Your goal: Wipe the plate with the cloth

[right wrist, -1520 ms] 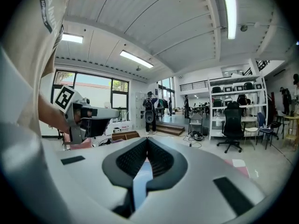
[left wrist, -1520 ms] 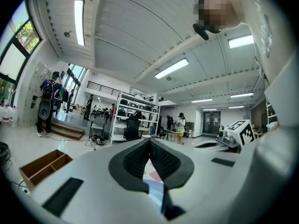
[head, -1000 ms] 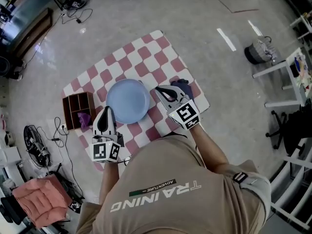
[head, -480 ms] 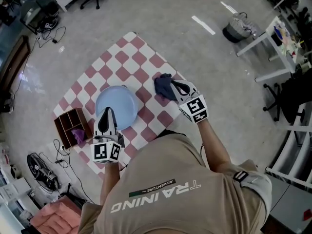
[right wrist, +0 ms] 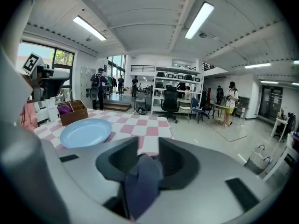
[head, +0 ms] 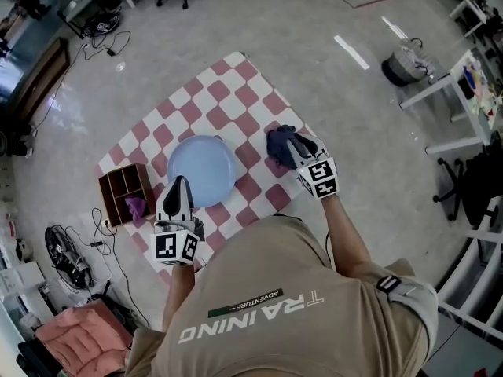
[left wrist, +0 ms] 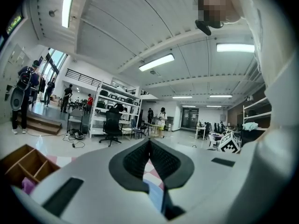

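In the head view we see the plate (head: 202,170) mid-mat (head: 228,93), with the cloth (head: 277,143) apart to its right, at the tips of the right gripper (head: 294,149). Only the right gripper view shows those jaws. They stand slightly apart and have just been opening, and the cloth lies unclamped between the fingers (right wrist: 117,160). In its own view we find the left gripper (left wrist: 149,143) closed and empty.

Right gripper (head: 295,149) has left the plate's (head: 202,170) right rim and swung out and down onto the cloth (head: 277,141) near the mat's (head: 228,93) right corner. Its jaws were shut and have just been opening. Cloth now sits between them, not clamped.
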{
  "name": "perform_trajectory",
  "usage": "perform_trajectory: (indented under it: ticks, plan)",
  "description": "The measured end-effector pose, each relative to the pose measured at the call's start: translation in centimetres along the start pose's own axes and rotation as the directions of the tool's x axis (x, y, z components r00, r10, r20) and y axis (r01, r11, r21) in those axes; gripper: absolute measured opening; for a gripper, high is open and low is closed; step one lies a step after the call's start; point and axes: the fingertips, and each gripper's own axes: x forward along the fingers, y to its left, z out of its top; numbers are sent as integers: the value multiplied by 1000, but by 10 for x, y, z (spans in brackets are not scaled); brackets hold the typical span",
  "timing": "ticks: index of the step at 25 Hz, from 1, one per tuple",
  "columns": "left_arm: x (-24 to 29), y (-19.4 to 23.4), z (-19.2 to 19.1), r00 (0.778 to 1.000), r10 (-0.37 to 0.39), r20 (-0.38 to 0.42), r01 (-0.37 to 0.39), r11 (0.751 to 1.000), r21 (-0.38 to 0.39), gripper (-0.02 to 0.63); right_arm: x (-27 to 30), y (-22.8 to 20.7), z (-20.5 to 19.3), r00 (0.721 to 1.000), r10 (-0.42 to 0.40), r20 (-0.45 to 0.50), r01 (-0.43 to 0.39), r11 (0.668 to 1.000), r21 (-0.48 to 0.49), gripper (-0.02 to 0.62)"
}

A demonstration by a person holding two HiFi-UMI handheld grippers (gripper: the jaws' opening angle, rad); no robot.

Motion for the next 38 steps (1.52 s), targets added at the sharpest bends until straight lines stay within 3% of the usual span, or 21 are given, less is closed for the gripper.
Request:
perform_trajectory:
  ticks: [1, 2, 3, 12, 18, 24, 29, 34, 38]
  plan:
    - [-2, 2, 0, 1000, 9, 0, -9, 1000, -1, 12, 6, 0, -9, 1000, 11, -28, -10, 1000, 12, 211]
    - [-4, 4, 0, 1000, 19, 1, -19, 1000, -2, 12, 12, 0, -19, 998, 24, -60, -23, 999, 23, 279]
    - [-5, 5, 0, 1000, 27, 3, -27, 1000, -2, 12, 16, 1, -27, 995, 36, -88, -34, 999, 30, 287]
    - [-17, 12, 7, 997, 68, 22, -68, 998, 8, 12, 28, -3, -60, 985, 41, -167, -35, 999, 39, 287]
    - [-33, 16, 4, 994, 106, 15, -106, 994, 4, 12, 50, -5, -125, 944, 70, -322, -46, 996, 81, 281]
    - [-49, 25, 2, 989, 144, 28, -144, 990, -7, 12, 51, -7, -125, 941, 63, -333, -38, 996, 80, 262]
    - [-56, 28, 4, 988, 150, 41, -149, 989, -11, 12, 50, -12, -123, 930, 23, -368, 0, 998, 64, 131]
    - [-61, 29, 4, 987, 149, 54, -149, 989, -14, 12, 49, -7, -120, 923, 37, -384, -26, 999, 35, 117]
    - [-64, 30, 7, 987, 147, 65, -146, 989, -10, 12, 45, -5, -107, 938, 32, -345, -22, 999, 34, 114]
